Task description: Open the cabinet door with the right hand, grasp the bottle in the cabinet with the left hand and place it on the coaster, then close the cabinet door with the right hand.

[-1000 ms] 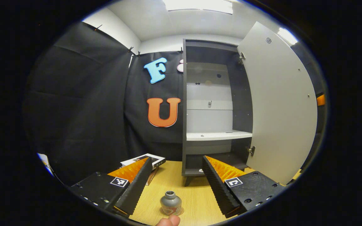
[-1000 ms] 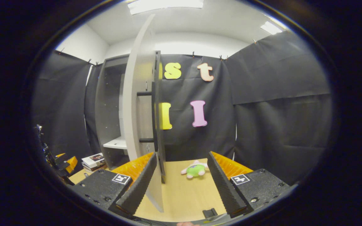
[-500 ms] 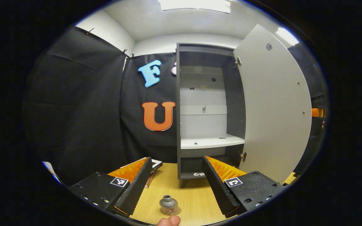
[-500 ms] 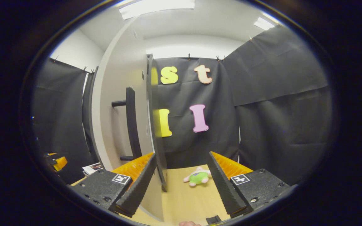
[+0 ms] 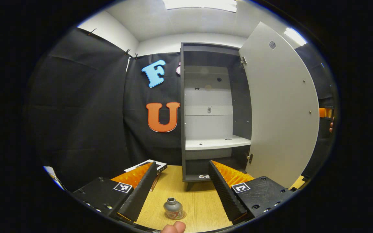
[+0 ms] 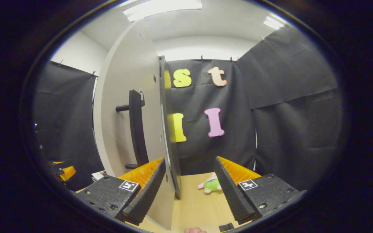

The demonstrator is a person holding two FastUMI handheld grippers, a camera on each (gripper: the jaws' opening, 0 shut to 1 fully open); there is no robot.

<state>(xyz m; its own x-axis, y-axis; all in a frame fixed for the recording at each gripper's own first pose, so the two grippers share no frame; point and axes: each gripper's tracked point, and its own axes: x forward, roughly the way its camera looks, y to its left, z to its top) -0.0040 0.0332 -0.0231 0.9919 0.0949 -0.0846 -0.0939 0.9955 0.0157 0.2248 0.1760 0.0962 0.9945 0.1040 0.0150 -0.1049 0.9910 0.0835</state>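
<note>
Two views, so starting with the left gripper view. The left gripper [image 5: 180, 184] hangs released over the light wooden worktop [image 5: 202, 200], fingers wide apart and gripping nothing. Between them, close to the worktop's near edge, the small grey metal bottle [image 5: 172, 208] stands upright on a round coaster [image 5: 177, 216], with a fingertip [image 5: 173, 227] poking in just in front of it. Past that, at the worktop's far edge, is the tall dark grey cabinet [image 5: 184, 106], its pale grey cabinet door [image 5: 280, 106] swung wide open to the right. One white shelf [image 5: 217, 143] inside has just a few tiny bits on it that I can't make out. A stack of books [image 5: 158, 165] lies by the cabinet's left foot, partly hidden by the left finger.

Now the right gripper view. The right gripper [image 6: 189, 186] is released too, and the door's free edge runs up between its fingers, just beside the left one; can't tell whether they touch. The door's long black bar handle [image 6: 137, 129] sits on the face to the left. A green and pink plush toy [image 6: 211, 185] lies on the worktop near the far edge, against the black cloth.
</note>
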